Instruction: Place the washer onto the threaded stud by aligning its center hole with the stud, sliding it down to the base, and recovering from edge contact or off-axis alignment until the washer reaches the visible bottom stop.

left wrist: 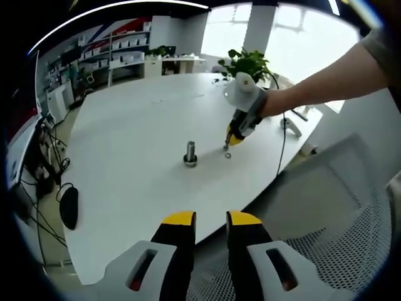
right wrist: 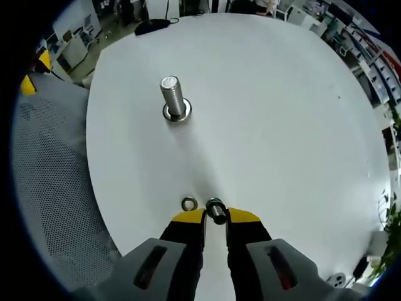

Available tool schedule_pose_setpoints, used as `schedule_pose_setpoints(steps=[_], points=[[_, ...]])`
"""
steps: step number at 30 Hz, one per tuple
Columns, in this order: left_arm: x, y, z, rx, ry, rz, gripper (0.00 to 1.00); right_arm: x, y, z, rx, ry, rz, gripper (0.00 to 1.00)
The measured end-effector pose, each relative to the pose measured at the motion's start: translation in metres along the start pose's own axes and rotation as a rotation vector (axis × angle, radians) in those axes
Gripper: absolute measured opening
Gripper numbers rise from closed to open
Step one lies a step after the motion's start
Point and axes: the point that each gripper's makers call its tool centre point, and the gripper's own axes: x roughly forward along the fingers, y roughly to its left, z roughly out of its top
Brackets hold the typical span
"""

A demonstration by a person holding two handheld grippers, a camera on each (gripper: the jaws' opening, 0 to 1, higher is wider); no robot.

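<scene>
Threaded stud [right wrist: 173,98] is standing upright on the table [right wrist: 282,125], near its middle. Washer [right wrist: 189,203] is lying flat on the table, well apart from the stud, just beside the right gripper [right wrist: 215,218] tips (to their left in the right gripper view). A second small metal piece [right wrist: 216,211] is sitting between those tips. Left gripper [left wrist: 210,221] is hanging over the table's near edge. Potted plant [left wrist: 249,63] is standing at the far edge, a mesh chair [left wrist: 338,207] beside the table.

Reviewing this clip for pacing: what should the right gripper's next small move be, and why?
Probably lift and carry toward the threaded stud. The right gripper appears shut on a small ring-like part just above the table, well short of the stud; another washer lies flat beside it.
</scene>
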Motion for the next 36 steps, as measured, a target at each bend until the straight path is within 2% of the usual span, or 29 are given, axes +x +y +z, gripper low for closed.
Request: schedule_pose_setpoints(steps=[17, 31, 36], points=[[0.000, -0.001, -0.001, 0.003, 0.007, -0.002, 0.17, 0.011, -0.001, -0.009, 0.015, 0.027, 0.004, 0.15], [0.001, -0.001, -0.001, 0.004, 0.008, -0.005, 0.16, 0.009, -0.001, -0.013, 0.040, 0.027, 0.003, 0.17], [0.000, -0.001, -0.001, 0.003, 0.007, -0.006, 0.16, 0.006, 0.003, -0.020, 0.054, 0.033, 0.003, 0.18]])
